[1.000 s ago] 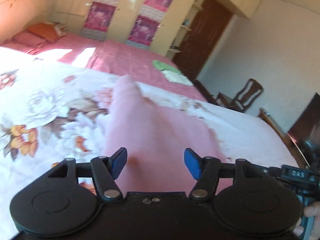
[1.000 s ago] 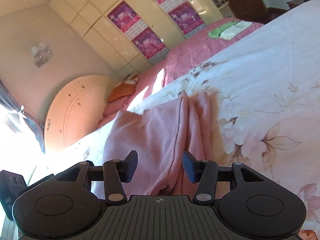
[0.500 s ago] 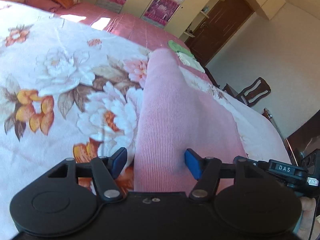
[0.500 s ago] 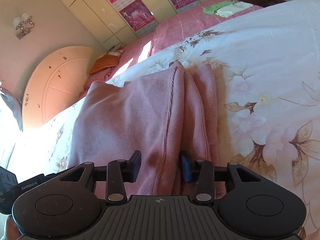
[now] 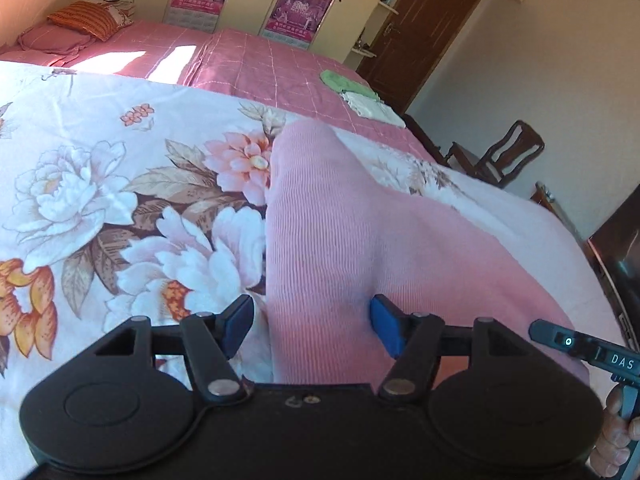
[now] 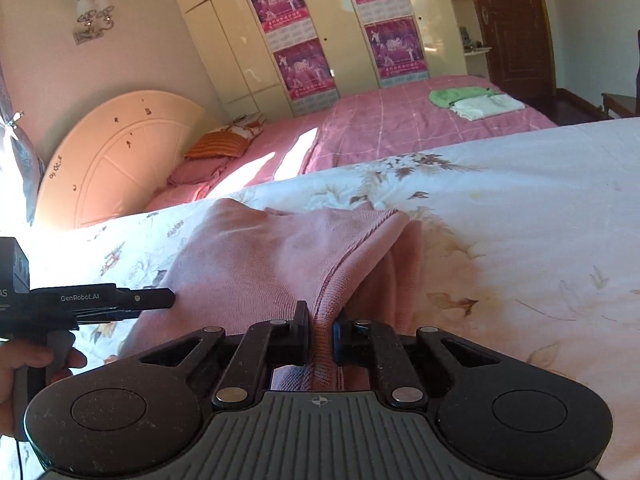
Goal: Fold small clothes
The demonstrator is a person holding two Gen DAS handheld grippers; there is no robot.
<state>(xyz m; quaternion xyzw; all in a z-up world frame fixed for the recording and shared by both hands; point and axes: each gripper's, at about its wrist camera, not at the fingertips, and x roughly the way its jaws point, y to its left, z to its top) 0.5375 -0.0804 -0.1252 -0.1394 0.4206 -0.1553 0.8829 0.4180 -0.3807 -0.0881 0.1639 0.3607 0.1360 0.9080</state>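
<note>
On the bed [image 5: 80, 184], over a white floral cover, lies the pink knit garment [image 5: 340, 240], partly folded and rumpled into ridges. In the right wrist view the right gripper [image 6: 321, 330] has just been closing its jaws, and they now stand narrow, pinching a raised ribbed hem of the garment [image 6: 280, 256] between the black pads. From that pinch the hem runs up and away toward the far right corner of the garment, with a further fold of pink cloth lying just to its right.

In the left wrist view the left gripper [image 5: 311, 326] hangs over the near end of the garment with its jaws wide. The right blue pad sits on or just above the cloth; whether it touches cannot be told. The left pad stands over the floral cover, just beside the garment's left edge. Nothing is clamped between them.

Behind, a second bed [image 6: 400, 124] with a pink checked cover carries a green cloth [image 6: 456, 96] and a white cloth [image 6: 486, 106], touching each other, well apart from the garment. A wooden chair [image 5: 500, 156] stands by the wall.
</note>
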